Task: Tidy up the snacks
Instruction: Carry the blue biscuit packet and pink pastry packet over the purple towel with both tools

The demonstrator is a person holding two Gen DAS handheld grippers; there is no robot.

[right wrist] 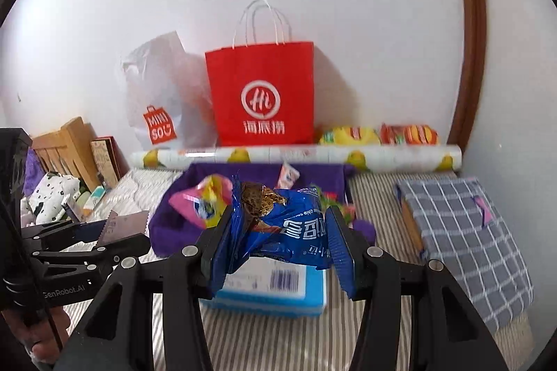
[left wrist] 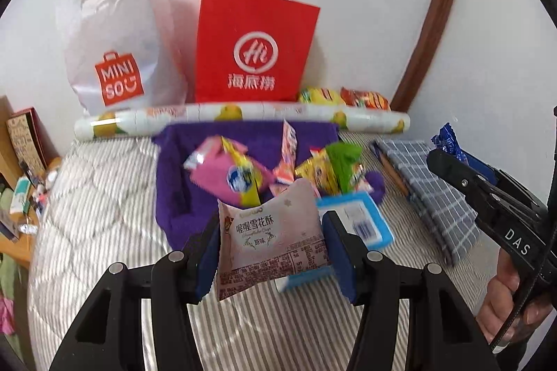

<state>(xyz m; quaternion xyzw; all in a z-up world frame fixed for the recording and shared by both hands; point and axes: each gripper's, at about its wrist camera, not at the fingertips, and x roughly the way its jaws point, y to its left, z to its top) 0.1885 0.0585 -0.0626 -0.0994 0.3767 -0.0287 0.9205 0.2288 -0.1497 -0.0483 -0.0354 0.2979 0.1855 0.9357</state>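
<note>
Gripping a pink packet [left wrist: 271,242], the left gripper [left wrist: 271,252]; right gripper [right wrist: 275,242] clamps a blue packet [right wrist: 278,225].

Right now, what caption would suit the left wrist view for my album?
Left claw grips a pale pink snack packet above a purple basket of sweets on a striped bed.

Soft, even daylight; the red paper bag [left wrist: 256,47] casts faint shadows on the wall behind it, edges bowed, nearby snacks slightly blurred.
</note>
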